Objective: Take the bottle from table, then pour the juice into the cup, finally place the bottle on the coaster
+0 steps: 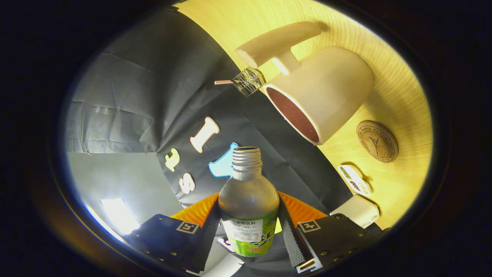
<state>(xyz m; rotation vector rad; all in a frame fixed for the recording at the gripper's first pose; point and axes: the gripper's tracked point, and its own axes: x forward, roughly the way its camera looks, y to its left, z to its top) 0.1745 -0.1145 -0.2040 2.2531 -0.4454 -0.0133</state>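
The bottle [248, 204] is being held between the two fingers of the hand-held gripper [249, 234], both pressed against its labelled sides; its cap is off and its open neck is being pointed forward. The whole scene is being seen tilted. Beyond the fingers, the cup [323, 92] is being seen on the wooden counter [407, 104], with the round coaster [377, 141] just beside it.

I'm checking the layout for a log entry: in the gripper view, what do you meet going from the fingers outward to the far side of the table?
Bottle gripped between the fingers → its open, capless neck → white cup with its open mouth facing the bottle → cup's long handle.
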